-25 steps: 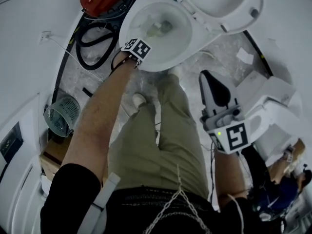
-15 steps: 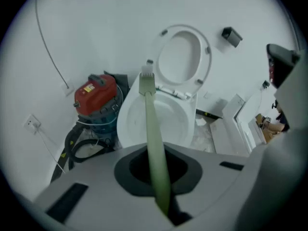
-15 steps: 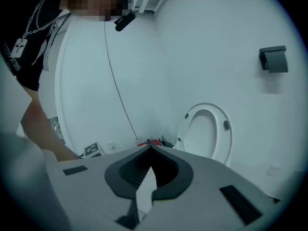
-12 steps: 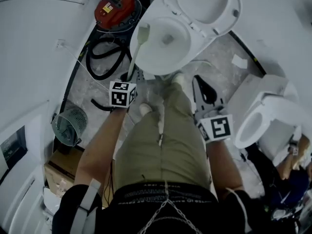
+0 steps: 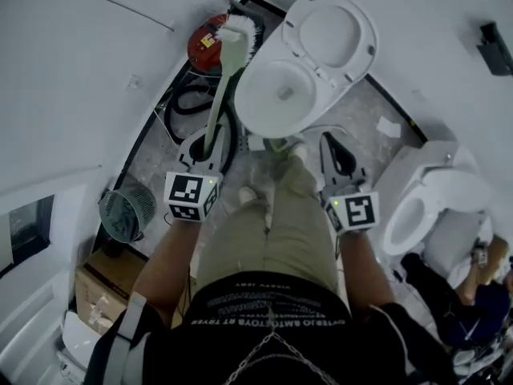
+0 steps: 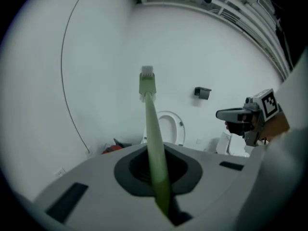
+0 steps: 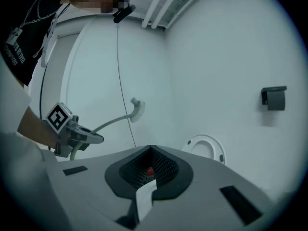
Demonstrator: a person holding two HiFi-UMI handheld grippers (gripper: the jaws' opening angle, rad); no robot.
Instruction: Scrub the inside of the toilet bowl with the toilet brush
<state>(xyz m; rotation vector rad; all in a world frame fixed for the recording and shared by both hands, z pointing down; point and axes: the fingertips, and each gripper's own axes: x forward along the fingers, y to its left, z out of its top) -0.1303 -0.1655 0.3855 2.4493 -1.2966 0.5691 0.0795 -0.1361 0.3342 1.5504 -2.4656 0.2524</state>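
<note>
The toilet brush has a pale green handle (image 5: pixel 216 103) and a white bristle head (image 5: pixel 237 29). My left gripper (image 5: pixel 202 155) is shut on the handle's lower end. The brush points up and away, its head in the air over the red device, left of the toilet bowl (image 5: pixel 276 99). The bowl's seat and lid (image 5: pixel 333 34) are raised. In the left gripper view the handle (image 6: pixel 153 134) runs out from between the jaws to the brush head (image 6: pixel 147 81). My right gripper (image 5: pixel 337 151) hangs near the bowl's front, jaws together and empty; from its own view (image 7: pixel 151 152) the brush head (image 7: pixel 137 109) shows at left.
A red device (image 5: pixel 207 48) and a coiled black hose (image 5: pixel 188 107) lie left of the toilet. A wire basket (image 5: pixel 128 212) and a cardboard box (image 5: pixel 100 295) sit at lower left. A second toilet (image 5: pixel 421 207) stands at right, with another person (image 5: pixel 473 299) beyond it. My legs fill the middle.
The left gripper has drawn the brush out of the bowl and back towards me, and the brush head now points up beside the toilet. The right gripper moved slightly left.
</note>
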